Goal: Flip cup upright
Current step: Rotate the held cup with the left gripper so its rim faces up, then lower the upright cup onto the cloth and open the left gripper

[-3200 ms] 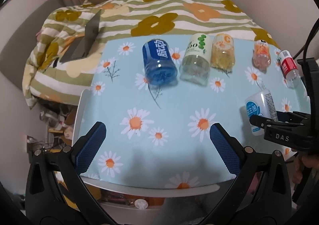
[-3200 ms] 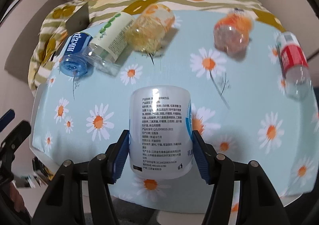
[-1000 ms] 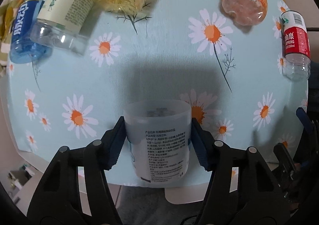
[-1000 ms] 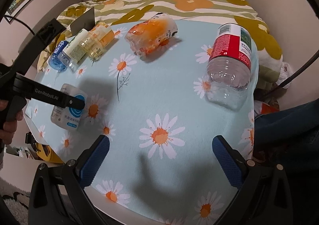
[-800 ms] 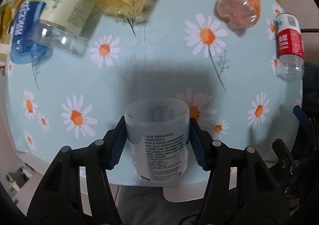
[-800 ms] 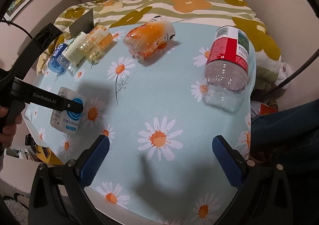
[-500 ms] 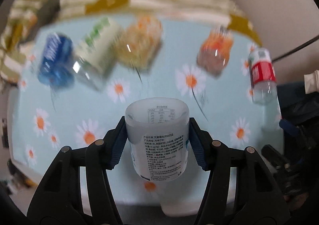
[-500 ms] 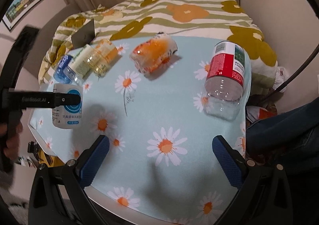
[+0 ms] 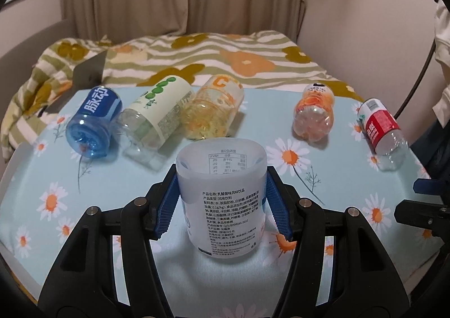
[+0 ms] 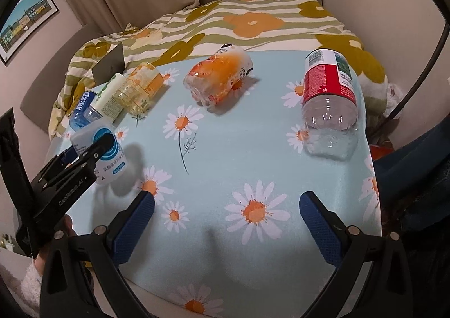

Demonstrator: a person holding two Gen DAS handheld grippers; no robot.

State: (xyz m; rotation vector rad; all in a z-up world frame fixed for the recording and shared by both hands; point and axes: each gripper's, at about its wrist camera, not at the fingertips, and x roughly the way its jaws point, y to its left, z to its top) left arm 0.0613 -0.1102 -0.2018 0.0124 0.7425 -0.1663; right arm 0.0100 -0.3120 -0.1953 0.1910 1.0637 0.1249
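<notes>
The white cup [image 9: 222,197], a cut bottle with printed text and a blue label, stands upright with its open mouth up near the table's front left edge. My left gripper [image 9: 222,202] is shut on its sides with blue pads. The same cup [image 10: 104,154] shows in the right wrist view, held by the left gripper, base at or just above the cloth. My right gripper [image 10: 225,222] is open and empty over the front of the table.
Cut bottles lie on their sides on the daisy tablecloth [image 9: 323,166]: blue [image 9: 92,121], green-white [image 9: 157,112], yellow [image 9: 213,109], orange [image 9: 313,114], red-labelled [image 9: 382,129]. A flowered quilt [image 9: 225,56] lies behind. The right gripper's tips show at right [image 9: 422,205].
My left gripper has tilted up with the cup, turning it from lying forward to upright. The right gripper stays open and has drawn back a little.
</notes>
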